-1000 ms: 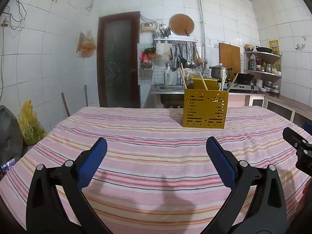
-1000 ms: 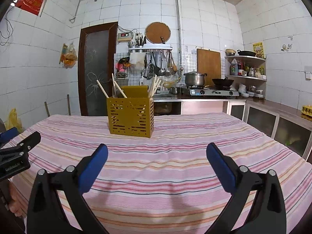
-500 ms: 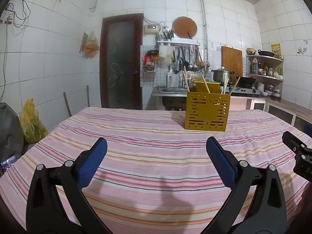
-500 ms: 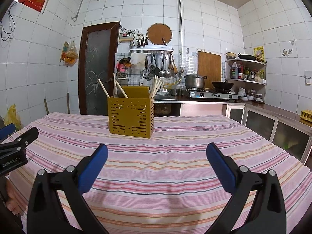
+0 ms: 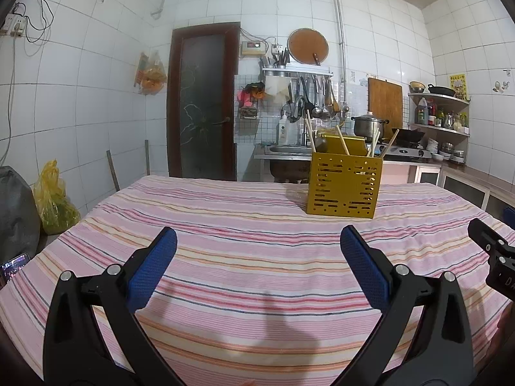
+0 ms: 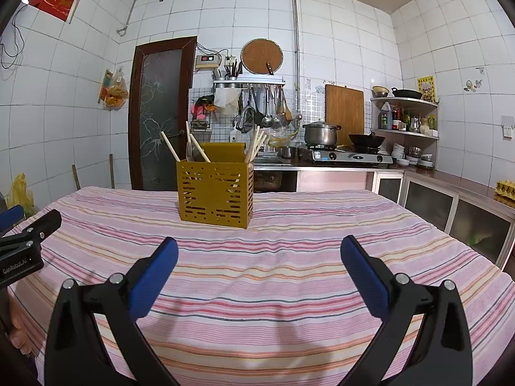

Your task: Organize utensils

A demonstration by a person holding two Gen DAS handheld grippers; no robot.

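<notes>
Both claws spread wide & empty, left gripper (image 5: pixel 258 244) and right gripper (image 6: pixel 259 252) w/ yellow holder (image 6: pixel 215 192) well ahead on striped cloth (image 6: pixel 289 276), chopsticks (image 6: pixel 256 144) already inside, no loose utensils visible, so prob. nearly done.

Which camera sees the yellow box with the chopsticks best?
The right wrist view: the yellow box stands nearer the middle and looks a bit bigger, chopsticks clear. The left wrist view shows it whole too, but off to the right.
</notes>
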